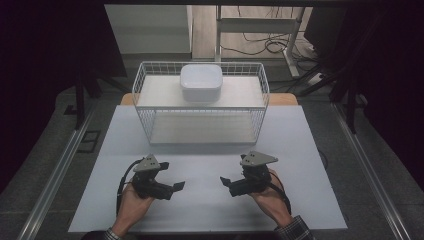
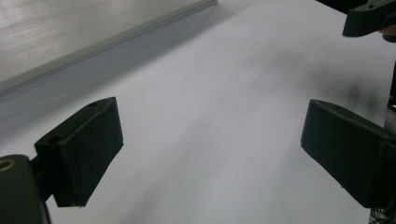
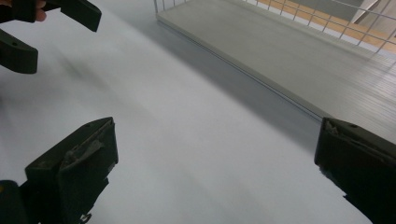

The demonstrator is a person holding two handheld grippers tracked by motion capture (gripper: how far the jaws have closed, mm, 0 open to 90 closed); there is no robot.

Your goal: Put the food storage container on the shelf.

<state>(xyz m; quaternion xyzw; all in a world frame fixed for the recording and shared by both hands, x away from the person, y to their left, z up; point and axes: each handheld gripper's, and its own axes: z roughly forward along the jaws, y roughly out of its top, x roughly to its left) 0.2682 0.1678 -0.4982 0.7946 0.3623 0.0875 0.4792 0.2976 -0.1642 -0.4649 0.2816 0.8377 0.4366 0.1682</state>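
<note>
While the white square lidded plastic container (image 1: 201, 82) sits on the upper shelf of the white wire rack (image 1: 145, 95), well apart from both hands, the left gripper (image 1: 176, 187) and right gripper (image 1: 224, 181) hover over the pale grey table (image 1: 200, 210), jaws spread wide, holding nothing.

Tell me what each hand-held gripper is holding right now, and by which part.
Nothing is held. The left hand-held gripper and right hand-held gripper both stand open over the white table, apart from the white container in the wire basket.
</note>
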